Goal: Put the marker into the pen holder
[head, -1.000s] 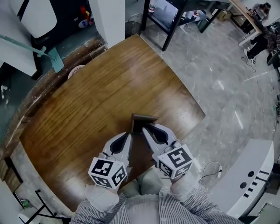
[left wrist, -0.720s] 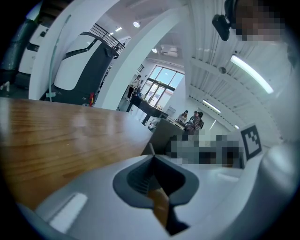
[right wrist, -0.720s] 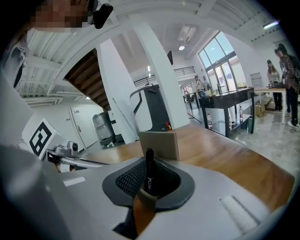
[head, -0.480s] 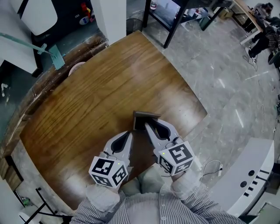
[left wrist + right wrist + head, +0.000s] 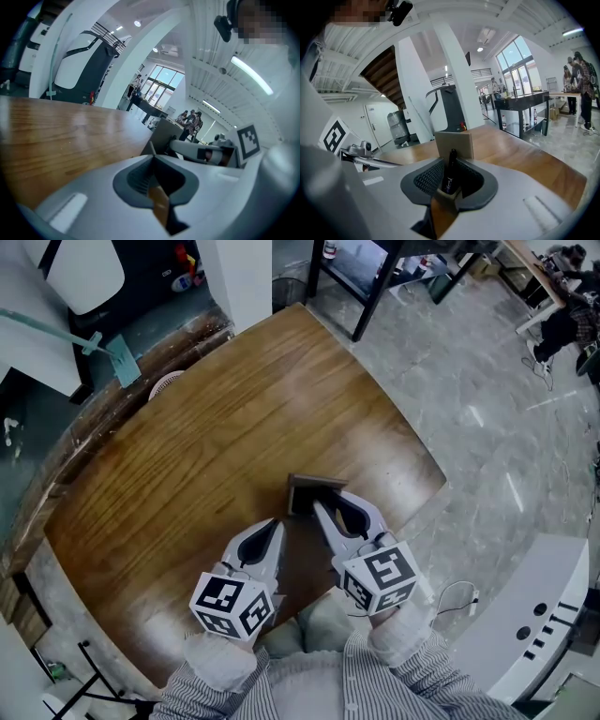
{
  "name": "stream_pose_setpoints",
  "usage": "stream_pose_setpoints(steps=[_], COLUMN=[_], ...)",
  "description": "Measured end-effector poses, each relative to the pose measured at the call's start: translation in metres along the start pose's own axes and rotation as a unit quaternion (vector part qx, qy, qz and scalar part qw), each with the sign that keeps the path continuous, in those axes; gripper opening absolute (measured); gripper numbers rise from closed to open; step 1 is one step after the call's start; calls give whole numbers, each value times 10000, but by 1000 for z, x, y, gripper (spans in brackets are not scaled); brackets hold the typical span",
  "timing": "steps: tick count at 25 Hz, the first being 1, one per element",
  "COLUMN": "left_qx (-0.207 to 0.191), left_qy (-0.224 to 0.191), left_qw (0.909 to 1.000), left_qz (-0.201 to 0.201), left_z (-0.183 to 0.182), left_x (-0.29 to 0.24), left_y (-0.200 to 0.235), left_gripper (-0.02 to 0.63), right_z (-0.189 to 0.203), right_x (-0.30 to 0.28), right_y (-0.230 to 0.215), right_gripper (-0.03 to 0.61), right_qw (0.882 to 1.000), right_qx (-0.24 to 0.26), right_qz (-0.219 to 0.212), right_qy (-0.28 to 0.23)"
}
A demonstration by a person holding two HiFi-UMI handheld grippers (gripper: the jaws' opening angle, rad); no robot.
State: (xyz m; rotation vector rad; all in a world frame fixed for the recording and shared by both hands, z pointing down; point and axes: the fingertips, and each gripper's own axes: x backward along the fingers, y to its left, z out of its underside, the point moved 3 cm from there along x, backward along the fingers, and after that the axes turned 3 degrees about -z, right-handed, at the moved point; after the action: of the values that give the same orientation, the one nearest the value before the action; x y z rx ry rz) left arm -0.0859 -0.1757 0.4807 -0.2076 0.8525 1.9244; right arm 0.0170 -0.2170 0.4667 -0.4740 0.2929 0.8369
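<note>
Hardly changed from half a second ago: right tongs (image 5: 317,509) still nosed up to the holder (image 5: 314,487), left tongs (image 5: 276,525) still just beside, to the left, both low over the tabletop (image 5: 211,442). Only a slight drift of the whole view.

Clamped upright in the right tongs, close before the holder's near wall and not yet inside: the marker (image 5: 450,173). Slim and dark, with a black top end and a purple band with pale print lower down. Hidden under the tongs in the head view.

Left tongs pressed together, tip to tip, on nothing.

Holder a flat-walled, square-cornered box in matte tan-brown, standing near the tabletop's curved right edge. Tabletop of glossy brown wood, long grain running across, a soft sheen at the middle. Tongs of smooth pale grey plastic with dark ribbed pads, each carrying a cube with black-and-white square markers. Beyond the edge, a floor (image 5: 469,399) of grey veined stone. At the bottom, striped sleeves (image 5: 394,690).
</note>
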Motion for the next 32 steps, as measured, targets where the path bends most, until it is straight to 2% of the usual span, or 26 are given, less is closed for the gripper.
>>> stream_pose_setpoints(steps=[12,22,25,29,32], left_qx=[-65,-198,-319,-462,-591], left_qy=[-70,-128,-144,-181,-193], left_qw=[9999,9997,9992,9985,9978], left_qz=[-32,104,168,211,209], left_z=[0,-7,-9,-12,-11], left_x=[6,12,17,24,30], left_y=[-5,-20,-32,-46,-53], left_gripper=[8,8,8,8,8], right_z=[-1,-6,-8,-8,-7], right_x=[14,31,43,61,71], right_y=[-6,-2,8,22,32], right_gripper=[83,80,70,4,0], right_qw=[9997,9993,9993,9993,9993], right_qx=[0,16,48,106,99], right_qz=[223,317,263,176,77], right_qy=[-116,-216,-245,-305,-343])
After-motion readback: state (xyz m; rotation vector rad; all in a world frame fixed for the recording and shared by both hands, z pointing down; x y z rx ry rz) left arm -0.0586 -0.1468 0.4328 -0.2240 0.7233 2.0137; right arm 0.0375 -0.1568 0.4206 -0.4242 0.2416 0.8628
